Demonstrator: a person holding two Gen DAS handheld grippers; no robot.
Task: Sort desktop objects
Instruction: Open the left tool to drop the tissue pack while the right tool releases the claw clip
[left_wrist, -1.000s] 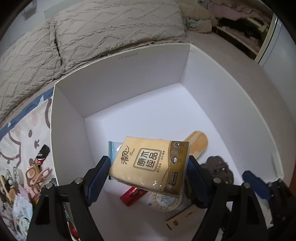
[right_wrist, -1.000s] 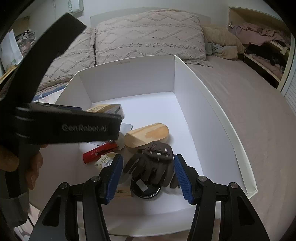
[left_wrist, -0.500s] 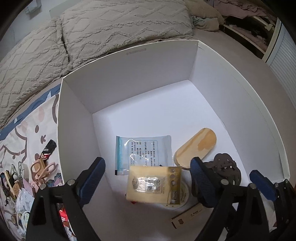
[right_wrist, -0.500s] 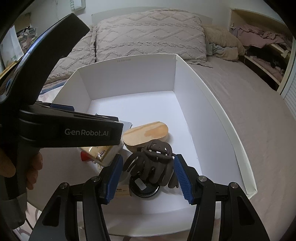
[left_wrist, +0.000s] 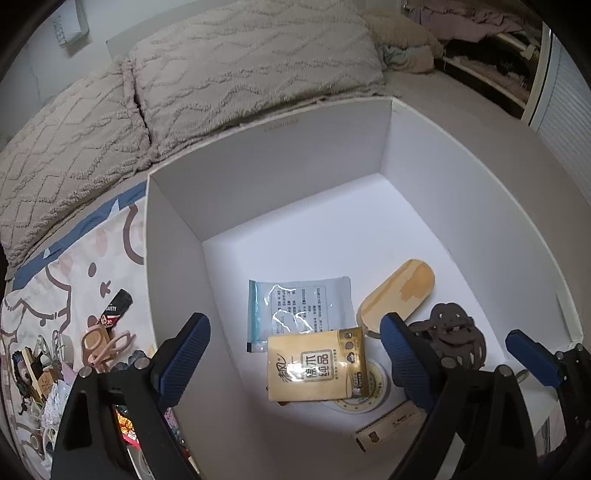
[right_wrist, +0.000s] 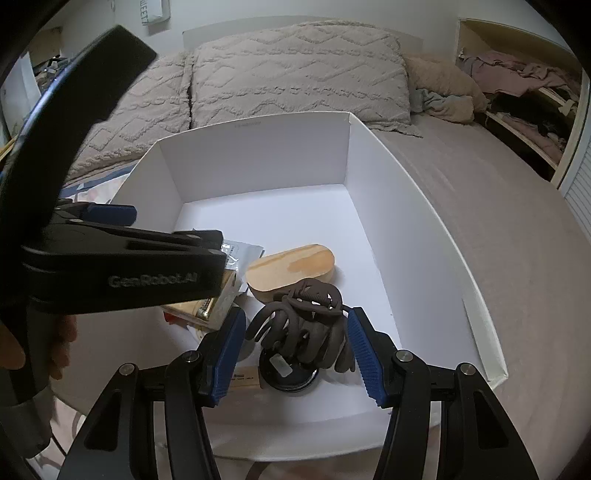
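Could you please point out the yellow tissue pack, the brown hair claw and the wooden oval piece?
yellow tissue pack (left_wrist: 317, 371), left wrist view, printed front.
brown hair claw (right_wrist: 303, 325), right wrist view, curved teeth.
wooden oval piece (left_wrist: 402, 291), left wrist view, top face.

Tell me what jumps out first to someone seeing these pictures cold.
The big white box on the bed fills both views, with a yellow tissue pack lying on its floor beside a wooden oval. In the right wrist view, the right claw grips a brown hair clip over the box. Left of the box, pink scissors lie among clutter on a cartoon-print cloth.
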